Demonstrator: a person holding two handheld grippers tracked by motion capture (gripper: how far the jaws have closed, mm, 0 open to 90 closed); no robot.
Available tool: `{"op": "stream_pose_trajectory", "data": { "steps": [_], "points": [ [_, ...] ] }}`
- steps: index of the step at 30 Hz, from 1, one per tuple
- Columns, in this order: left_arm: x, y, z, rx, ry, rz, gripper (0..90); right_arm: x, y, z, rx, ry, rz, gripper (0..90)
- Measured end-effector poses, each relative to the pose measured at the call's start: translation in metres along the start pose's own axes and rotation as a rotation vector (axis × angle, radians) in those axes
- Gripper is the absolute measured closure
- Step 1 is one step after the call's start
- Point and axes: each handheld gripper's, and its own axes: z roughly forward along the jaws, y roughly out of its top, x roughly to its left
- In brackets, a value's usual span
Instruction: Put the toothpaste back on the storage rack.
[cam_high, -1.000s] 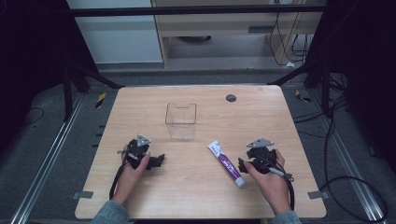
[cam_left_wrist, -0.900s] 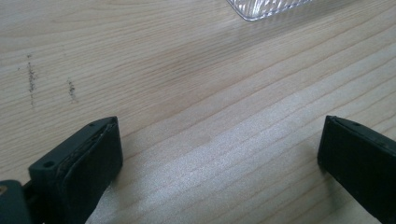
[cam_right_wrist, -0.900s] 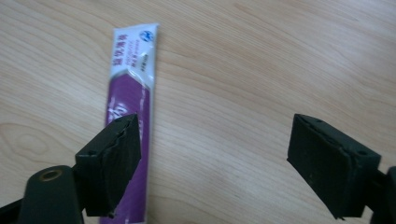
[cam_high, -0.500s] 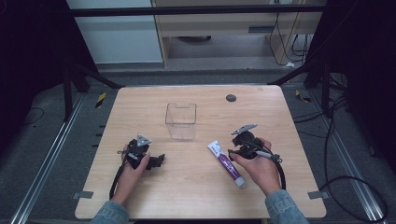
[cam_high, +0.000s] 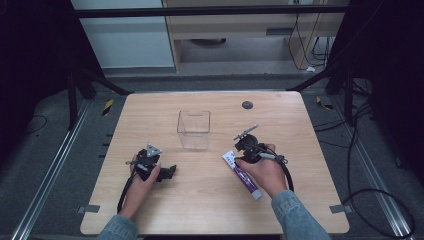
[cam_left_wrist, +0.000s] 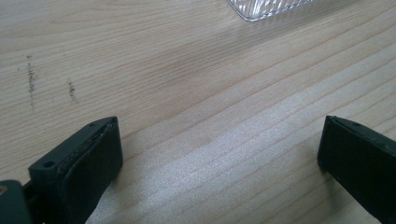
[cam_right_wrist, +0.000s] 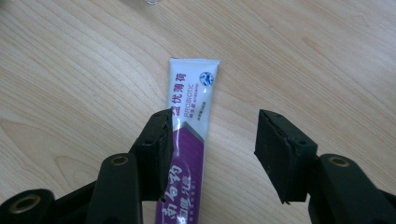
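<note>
A white and purple toothpaste tube (cam_high: 241, 172) lies flat on the wooden table (cam_high: 215, 210), its flat crimped end pointing toward a clear plastic box (cam_high: 193, 129). My right gripper (cam_high: 243, 154) hovers over the tube's white end. In the right gripper view the right gripper (cam_right_wrist: 212, 135) is open astride the tube (cam_right_wrist: 189, 112), its left jaw over the tube's edge and its right jaw over bare wood. My left gripper (cam_high: 167, 172) rests on the table to the left, open. In the left gripper view the left gripper (cam_left_wrist: 219, 149) has only wood between its jaws.
The clear box's corner (cam_left_wrist: 266, 7) lies ahead of the left gripper. A small dark round spot (cam_high: 247, 105) marks the table's far side. Black frame legs and cables stand on the floor around the table.
My right gripper has moved left and forward from beside the tube to over its white end. The left gripper and the tube have stayed put.
</note>
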Motion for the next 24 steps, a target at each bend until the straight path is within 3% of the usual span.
{"op": "stream_pose_trajectory", "data": {
  "steps": [14, 24],
  "points": [
    [0.000, 0.000, 0.000, -0.002, 0.003, -0.006, 0.0, 0.007, 0.008, 0.009, 0.026, 0.025, 0.005, 49.7],
    [0.000, 0.000, 0.000, -0.002, 0.003, -0.006, 0.0, 0.010, 0.010, 0.017, 0.062, 0.046, 0.009, 58.5]
  ]
}}
